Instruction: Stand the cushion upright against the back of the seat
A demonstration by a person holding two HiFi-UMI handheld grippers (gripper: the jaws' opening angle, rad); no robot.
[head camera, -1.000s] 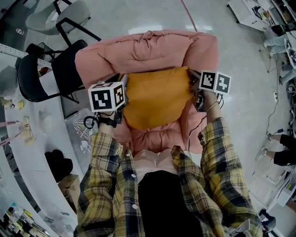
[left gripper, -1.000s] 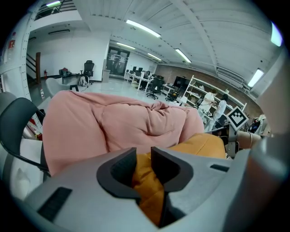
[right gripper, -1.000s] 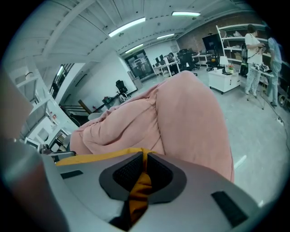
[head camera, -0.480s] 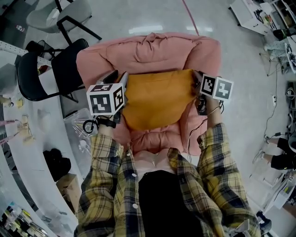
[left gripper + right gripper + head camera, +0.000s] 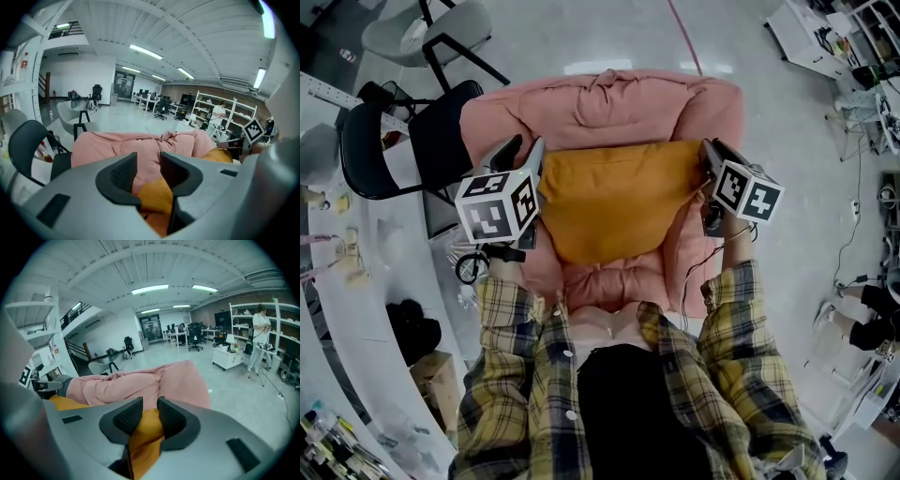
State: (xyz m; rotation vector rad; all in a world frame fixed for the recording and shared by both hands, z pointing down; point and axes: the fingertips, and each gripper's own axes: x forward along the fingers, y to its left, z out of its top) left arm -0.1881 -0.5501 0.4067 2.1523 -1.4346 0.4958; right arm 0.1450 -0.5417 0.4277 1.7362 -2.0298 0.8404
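The left gripper has its two jaws spread apart. They have just been opening, and a corner of the orange cushion sits low in the gap, with room around it. The right gripper has also just been opening its jaws. They stand a little apart, and the other top corner of the cushion pokes up between them, but the pads do not look like they squeeze it. From the head view, each gripper is at one top corner of the cushion, left and right. The cushion is in the middle of the puffy pink seat, between its two fat arms. Its far edge is against the seat's back, and its near edge points toward the person. I cannot tell how steeply it leans. The person's yellow checked sleeves reach out to both grippers. A black chair stands just beside the pink seat on the left, on the shiny grey floor.
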